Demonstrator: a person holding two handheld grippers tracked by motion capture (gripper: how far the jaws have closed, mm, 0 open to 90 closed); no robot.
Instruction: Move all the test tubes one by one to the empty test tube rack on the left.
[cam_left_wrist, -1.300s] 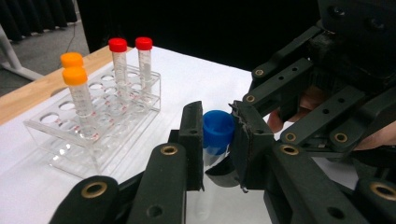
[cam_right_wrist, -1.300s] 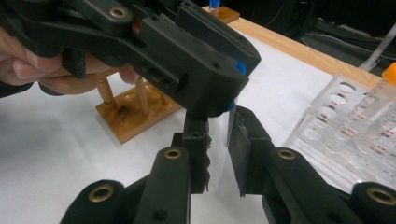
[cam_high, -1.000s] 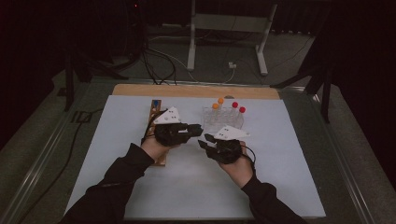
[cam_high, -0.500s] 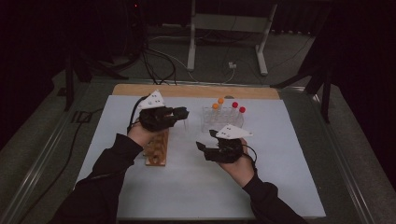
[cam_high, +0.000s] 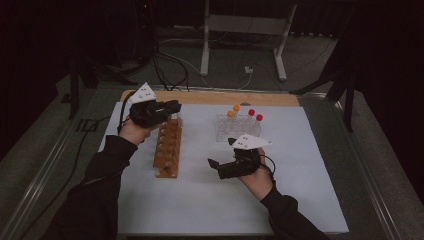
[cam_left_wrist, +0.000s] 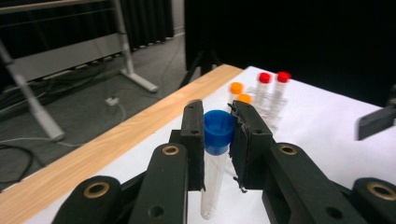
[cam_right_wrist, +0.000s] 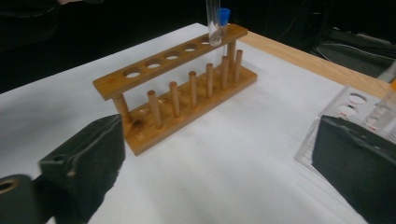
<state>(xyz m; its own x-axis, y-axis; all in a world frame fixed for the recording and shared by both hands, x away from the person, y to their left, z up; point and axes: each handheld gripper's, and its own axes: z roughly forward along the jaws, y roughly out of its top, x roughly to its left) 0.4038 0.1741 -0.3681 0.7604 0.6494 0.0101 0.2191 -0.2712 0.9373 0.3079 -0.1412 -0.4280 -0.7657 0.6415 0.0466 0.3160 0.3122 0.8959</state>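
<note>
My left gripper (cam_high: 171, 106) is shut on a clear test tube with a blue cap (cam_left_wrist: 217, 128), its pads pressing just below the cap. It holds the tube upright over the far end of the wooden rack (cam_high: 167, 145). In the right gripper view the tube's lower end (cam_right_wrist: 213, 21) hangs above the rack's top board (cam_right_wrist: 177, 56), beside another blue-capped tube (cam_right_wrist: 224, 16) standing at that end. My right gripper (cam_high: 222, 152) rests right of the rack and points at it. Its jaws have just been opening and stand wide, with nothing between them (cam_right_wrist: 215, 154).
A clear plastic rack (cam_high: 240, 127) with orange- and red-capped tubes (cam_left_wrist: 261, 91) stands behind the right gripper. A white sheet (cam_high: 300, 175) covers the table, with a wooden strip (cam_high: 210, 97) along the far edge. Beyond it are a metal stand and cables on the floor.
The left hand has carried the blue-capped tube away from the right gripper, leftward and farther back over the rack. The right gripper has opened its jaws and stayed in place.
</note>
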